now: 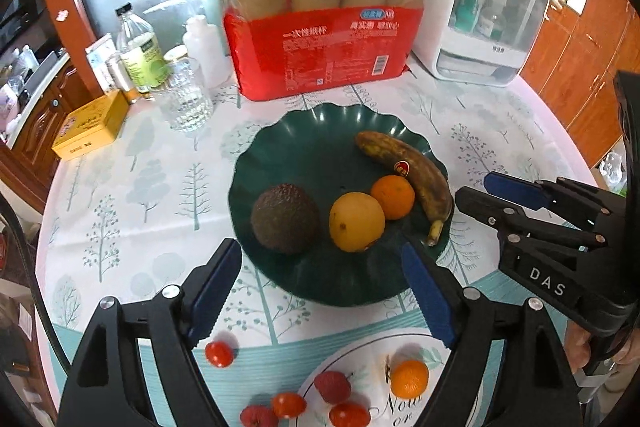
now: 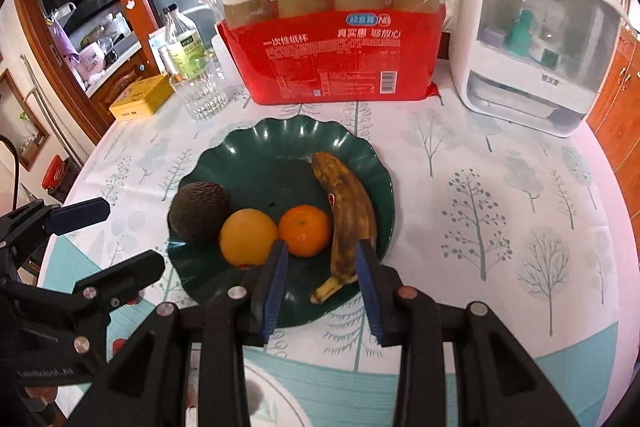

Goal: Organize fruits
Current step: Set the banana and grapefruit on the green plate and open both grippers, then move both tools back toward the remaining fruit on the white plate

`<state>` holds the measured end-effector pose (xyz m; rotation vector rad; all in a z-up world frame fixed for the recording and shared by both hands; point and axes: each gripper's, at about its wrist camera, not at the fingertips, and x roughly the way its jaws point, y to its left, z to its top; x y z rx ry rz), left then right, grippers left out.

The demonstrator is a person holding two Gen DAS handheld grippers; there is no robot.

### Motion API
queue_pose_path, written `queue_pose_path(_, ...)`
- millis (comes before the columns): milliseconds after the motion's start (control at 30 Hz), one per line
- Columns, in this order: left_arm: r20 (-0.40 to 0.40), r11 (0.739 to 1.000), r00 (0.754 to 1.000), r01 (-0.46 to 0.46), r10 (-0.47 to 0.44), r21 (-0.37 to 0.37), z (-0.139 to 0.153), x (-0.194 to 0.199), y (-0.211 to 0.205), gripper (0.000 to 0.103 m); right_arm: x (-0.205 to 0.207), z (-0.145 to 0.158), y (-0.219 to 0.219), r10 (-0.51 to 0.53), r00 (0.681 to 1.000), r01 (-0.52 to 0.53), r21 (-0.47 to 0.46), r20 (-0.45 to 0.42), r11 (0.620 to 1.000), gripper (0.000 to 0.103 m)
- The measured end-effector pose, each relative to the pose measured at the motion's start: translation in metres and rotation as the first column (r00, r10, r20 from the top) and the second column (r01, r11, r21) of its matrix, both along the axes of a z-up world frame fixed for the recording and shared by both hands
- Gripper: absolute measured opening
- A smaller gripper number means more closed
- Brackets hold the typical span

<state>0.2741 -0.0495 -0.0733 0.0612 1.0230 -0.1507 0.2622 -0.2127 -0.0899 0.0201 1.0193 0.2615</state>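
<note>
A dark green scalloped plate [image 1: 304, 147] [image 2: 248, 151] holds an avocado [image 1: 285, 218] [image 2: 199, 211], a yellow-orange fruit [image 1: 356, 221] [image 2: 247, 236], a tangerine [image 1: 393, 196] [image 2: 305, 231] and a browned banana [image 1: 408, 171] [image 2: 349, 215]. My left gripper [image 1: 320, 267] is open and empty above the plate's near rim. My right gripper [image 2: 323, 255] [image 1: 472, 191] is open, its jaws on either side of the banana's stem end, not touching. A white plate [image 1: 360, 359] near me holds a second tangerine [image 1: 409, 378] and a lychee [image 1: 332, 386]. Cherry tomatoes [image 1: 219, 353] lie beside it.
A red pack of paper cups [image 1: 324, 55] [image 2: 344, 55] stands behind the green plate. A white dispenser [image 1: 480, 11] [image 2: 532, 39] is at the back right. A glass [image 1: 186, 99], a bottle [image 1: 142, 55] and a yellow tin [image 1: 94, 125] stand at the back left.
</note>
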Motion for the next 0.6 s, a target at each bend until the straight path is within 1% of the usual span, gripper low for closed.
queue_pose_path(167, 0.05, 1.0, 0.998, -0.026, 0.026, -0.005, 0.02, -0.022, 0.006, 0.081, -0.015, 0.015, -0.001, -0.015, 1.0, 0.015, 0.013, 0.01, 1.0, 0.035)
queue_pose_path(300, 0.098, 0.999, 0.995, -0.032, 0.032, -0.001, 0.037, -0.042, 0.01, 0.081, -0.027, 0.024, -0.002, -0.028, 1.0, 0.028, 0.02, -0.006, 0.999, 0.035)
queue_pose_path(467, 0.153, 0.999, 0.987, -0.046, 0.047, -0.007, 0.057, -0.069, 0.018, 0.081, -0.047, 0.036, 0.001, -0.025, 1.0, 0.025, 0.015, 0.015, 1.0, 0.035)
queue_pose_path(600, 0.16, 0.998, 0.985, -0.062, 0.065, -0.022, 0.066, -0.085, 0.025, 0.081, -0.062, 0.045, 0.004, -0.021, 0.999, 0.021, 0.032, 0.025, 0.999, 0.036)
